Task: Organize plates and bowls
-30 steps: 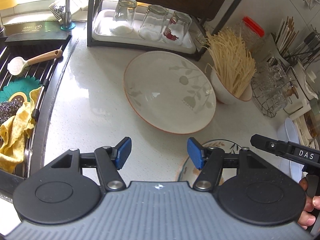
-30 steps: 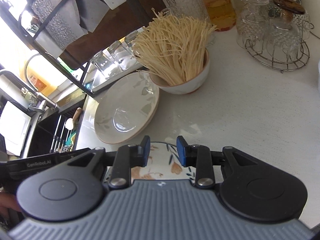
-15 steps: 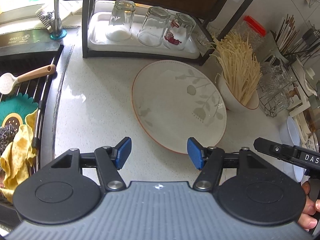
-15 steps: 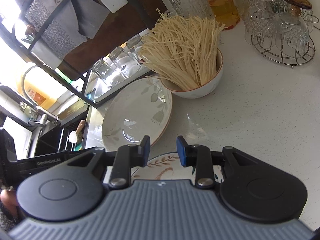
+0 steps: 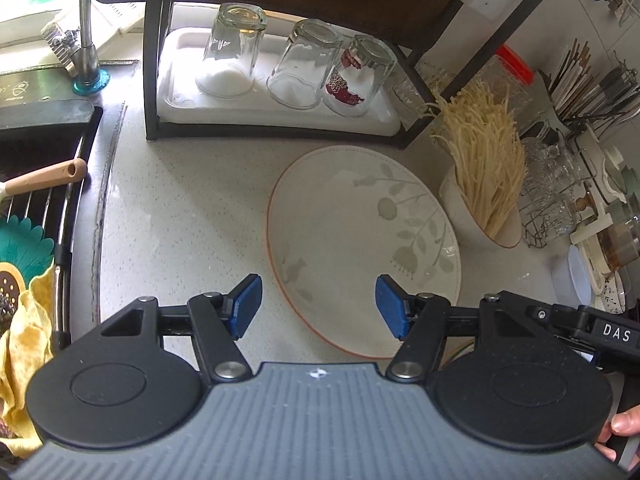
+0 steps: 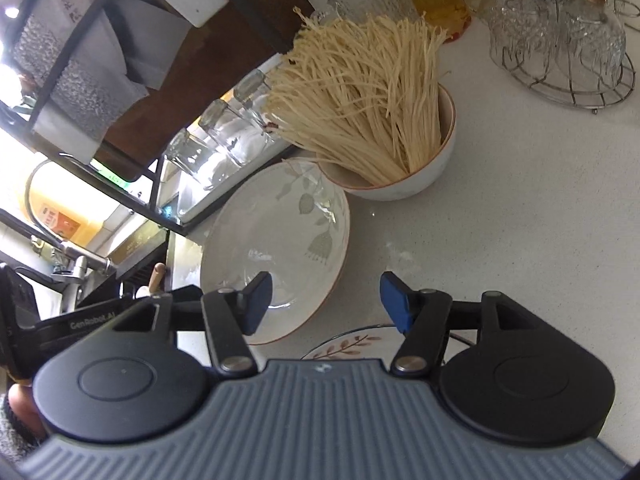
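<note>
Spread wide with nothing between its blue pads, the left gripper [image 5: 318, 306] is held just above the near rim of the large cream leaf-patterned plate [image 5: 362, 246], which lies flat on the speckled white countertop [image 5: 180, 216]. The right gripper [image 6: 325, 303] is likewise opened wide and empty, with a smaller floral-rimmed plate [image 6: 352, 346] seen just beneath it. Beyond the large plate, a white bowl of dry noodles [image 6: 394, 152] is seen close against its far edge.

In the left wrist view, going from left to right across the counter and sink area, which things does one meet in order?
Yellow cloth → wooden-handled brush → large leaf-pattern plate → bowl of noodles → wire rack of glassware.
</note>
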`<action>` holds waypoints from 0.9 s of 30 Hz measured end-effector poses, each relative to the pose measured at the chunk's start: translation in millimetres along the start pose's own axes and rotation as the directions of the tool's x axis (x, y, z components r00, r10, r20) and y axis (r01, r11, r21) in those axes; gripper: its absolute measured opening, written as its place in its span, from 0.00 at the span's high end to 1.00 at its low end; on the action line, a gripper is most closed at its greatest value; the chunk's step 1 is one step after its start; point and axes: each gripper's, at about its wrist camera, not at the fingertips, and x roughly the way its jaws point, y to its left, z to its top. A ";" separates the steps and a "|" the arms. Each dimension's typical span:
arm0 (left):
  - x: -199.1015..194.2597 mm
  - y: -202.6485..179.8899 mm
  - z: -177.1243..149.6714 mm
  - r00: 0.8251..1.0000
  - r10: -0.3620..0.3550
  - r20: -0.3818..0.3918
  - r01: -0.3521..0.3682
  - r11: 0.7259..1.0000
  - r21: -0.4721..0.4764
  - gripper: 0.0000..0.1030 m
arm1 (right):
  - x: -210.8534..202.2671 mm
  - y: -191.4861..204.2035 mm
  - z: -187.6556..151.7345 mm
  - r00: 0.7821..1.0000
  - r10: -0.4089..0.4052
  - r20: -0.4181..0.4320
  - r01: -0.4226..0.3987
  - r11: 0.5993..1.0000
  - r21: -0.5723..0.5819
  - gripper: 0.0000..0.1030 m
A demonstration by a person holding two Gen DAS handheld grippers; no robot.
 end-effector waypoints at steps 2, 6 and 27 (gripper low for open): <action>5.4 2.3 4.5 1.000 0.002 -0.005 -0.002 1.000 0.005 0.34 | 4.3 -0.5 -0.5 1.000 -0.007 -0.006 0.007 1.000 0.008 0.39; 16.2 7.0 16.1 1.000 -0.011 -0.022 0.011 1.000 0.013 0.34 | 13.0 -2.8 2.7 1.000 -0.027 -0.016 0.028 0.999 0.031 0.40; 56.5 35.4 61.9 0.996 -0.037 -0.082 0.036 0.999 -0.014 0.66 | 63.6 3.3 25.9 0.996 -0.077 -0.041 0.081 0.990 0.111 0.71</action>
